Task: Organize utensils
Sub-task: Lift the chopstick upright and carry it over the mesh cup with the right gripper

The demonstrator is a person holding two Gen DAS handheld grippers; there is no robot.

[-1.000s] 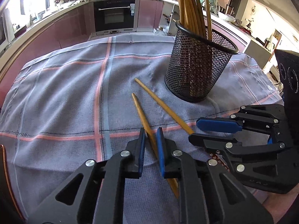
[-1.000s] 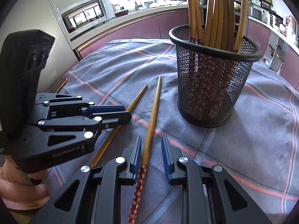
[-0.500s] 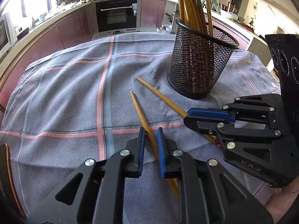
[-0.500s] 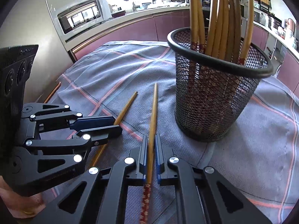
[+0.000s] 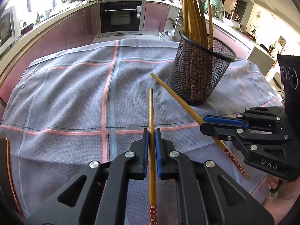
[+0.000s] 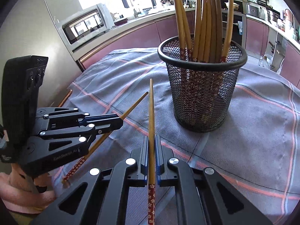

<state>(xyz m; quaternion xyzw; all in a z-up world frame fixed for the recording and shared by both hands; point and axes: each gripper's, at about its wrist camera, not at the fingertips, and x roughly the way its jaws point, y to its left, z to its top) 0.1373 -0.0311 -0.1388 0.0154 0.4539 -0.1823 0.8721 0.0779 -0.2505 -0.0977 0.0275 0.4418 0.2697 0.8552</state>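
Observation:
My left gripper is shut on a wooden chopstick with a red flowered end, held above the cloth, tip pointing forward. My right gripper is shut on a second such chopstick, lifted, tip toward the black mesh cup. The cup stands upright with several chopsticks in it and also shows in the left wrist view. The right gripper shows in the left wrist view with its chopstick. The left gripper shows in the right wrist view with its chopstick.
A grey cloth with pink stripes covers the table. Kitchen counters, an oven and a microwave stand beyond the table edges. The cloth's near right edge hangs off by the right gripper.
Both grippers have closed on their chopsticks and lifted them off the cloth. The left chopstick now points straight ahead. The right gripper has moved nearer the cup.

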